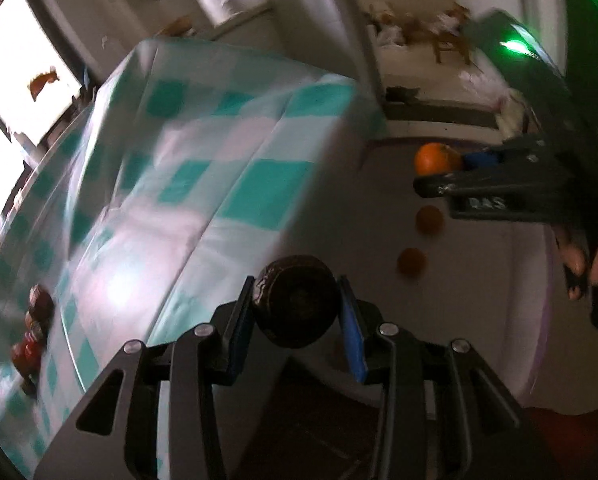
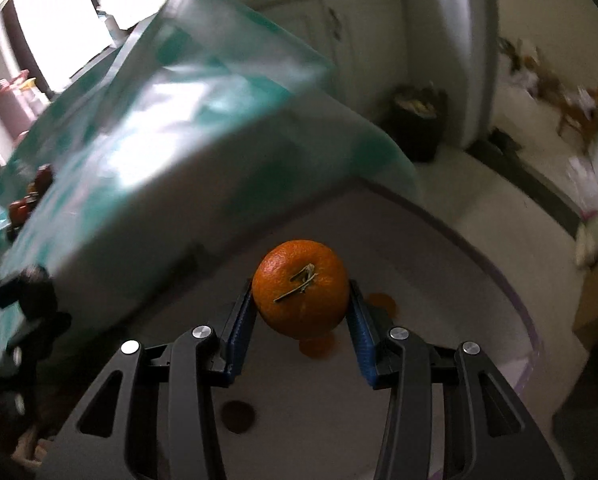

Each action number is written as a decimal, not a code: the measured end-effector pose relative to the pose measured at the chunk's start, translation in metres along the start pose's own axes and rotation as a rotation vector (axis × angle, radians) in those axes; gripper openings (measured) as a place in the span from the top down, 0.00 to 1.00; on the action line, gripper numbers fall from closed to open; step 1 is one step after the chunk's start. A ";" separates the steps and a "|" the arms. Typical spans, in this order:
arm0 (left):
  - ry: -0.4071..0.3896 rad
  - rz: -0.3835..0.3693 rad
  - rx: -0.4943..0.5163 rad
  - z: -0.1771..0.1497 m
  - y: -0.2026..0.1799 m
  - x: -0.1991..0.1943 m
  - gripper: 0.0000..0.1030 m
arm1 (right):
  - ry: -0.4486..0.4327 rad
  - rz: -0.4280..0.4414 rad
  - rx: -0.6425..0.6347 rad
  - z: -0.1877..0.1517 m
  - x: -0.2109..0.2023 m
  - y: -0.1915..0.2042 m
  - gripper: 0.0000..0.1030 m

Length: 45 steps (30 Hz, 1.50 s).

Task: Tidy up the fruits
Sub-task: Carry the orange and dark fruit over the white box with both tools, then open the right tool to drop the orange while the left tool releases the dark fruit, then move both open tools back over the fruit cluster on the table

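On the checked tablecloth (image 1: 203, 168) at far left, a few red and dark fruits (image 1: 33, 328) wait unsorted. The left gripper (image 1: 297, 308) clamps a dark round fruit (image 1: 295, 300); the right gripper (image 2: 301, 300) pinches an orange (image 2: 301, 292) above a white basin (image 2: 439, 280) where 2 orange fruits (image 1: 429, 220) seem to lie. Sorting looks about midway. The table edge crowds the left; the basin's right side offers room.
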<state>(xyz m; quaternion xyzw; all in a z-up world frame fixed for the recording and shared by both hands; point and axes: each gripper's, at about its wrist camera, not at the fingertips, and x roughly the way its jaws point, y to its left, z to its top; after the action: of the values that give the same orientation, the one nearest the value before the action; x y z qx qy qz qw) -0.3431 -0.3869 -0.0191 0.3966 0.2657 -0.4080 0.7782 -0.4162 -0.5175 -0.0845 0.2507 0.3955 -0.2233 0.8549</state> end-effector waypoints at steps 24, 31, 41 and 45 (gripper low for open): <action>0.346 -0.246 0.147 -0.043 -0.091 0.134 0.62 | 0.224 -0.153 -0.008 -0.029 0.075 -0.029 0.57; 0.389 -0.261 0.130 -0.050 -0.088 0.148 0.62 | 0.242 -0.155 0.011 -0.028 0.077 -0.031 0.57; 0.367 -0.251 0.139 -0.040 -0.090 0.140 0.52 | 0.245 -0.157 0.027 -0.028 0.074 -0.032 0.50; 0.356 -0.245 0.140 -0.039 -0.085 0.134 0.49 | 0.242 -0.161 0.019 -0.028 0.074 -0.033 0.45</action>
<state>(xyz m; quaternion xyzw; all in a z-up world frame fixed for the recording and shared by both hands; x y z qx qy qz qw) -0.3483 -0.4413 -0.1735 0.4799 0.4160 -0.4407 0.6344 -0.4081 -0.5398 -0.1673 0.2515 0.5126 -0.2632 0.7777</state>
